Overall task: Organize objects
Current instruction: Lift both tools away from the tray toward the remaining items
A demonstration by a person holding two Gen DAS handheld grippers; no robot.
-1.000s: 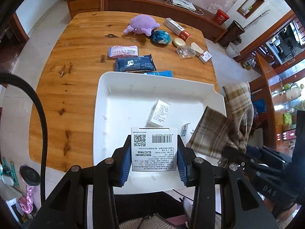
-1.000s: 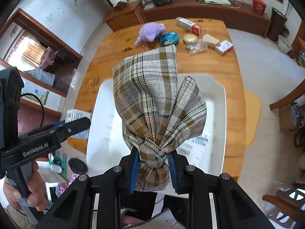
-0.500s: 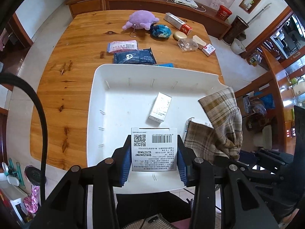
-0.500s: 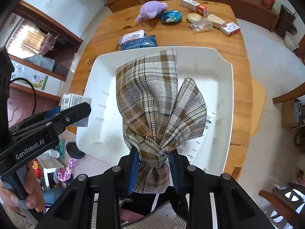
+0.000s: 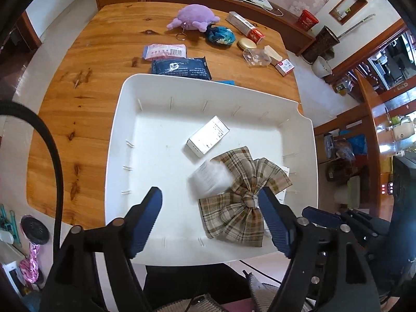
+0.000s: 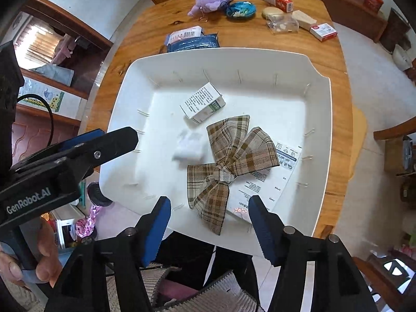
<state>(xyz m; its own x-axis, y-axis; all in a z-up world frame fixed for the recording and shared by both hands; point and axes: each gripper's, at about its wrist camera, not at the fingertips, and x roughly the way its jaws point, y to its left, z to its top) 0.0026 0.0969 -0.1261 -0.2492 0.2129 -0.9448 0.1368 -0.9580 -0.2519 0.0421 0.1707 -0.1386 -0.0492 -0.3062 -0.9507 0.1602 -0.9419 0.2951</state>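
Both the left gripper (image 5: 209,208) and right gripper (image 6: 209,215) gape wide; the plaid bow (image 6: 228,166) and a blurred white box (image 6: 188,147) sit in the white tray (image 6: 319,119).

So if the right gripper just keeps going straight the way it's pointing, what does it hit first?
Most likely the plaid bow lying in the white tray. The right gripper is open, and the bow's lower tail sits directly between its fingers. Depth is hard to judge through the fisheye, so this is an estimate.
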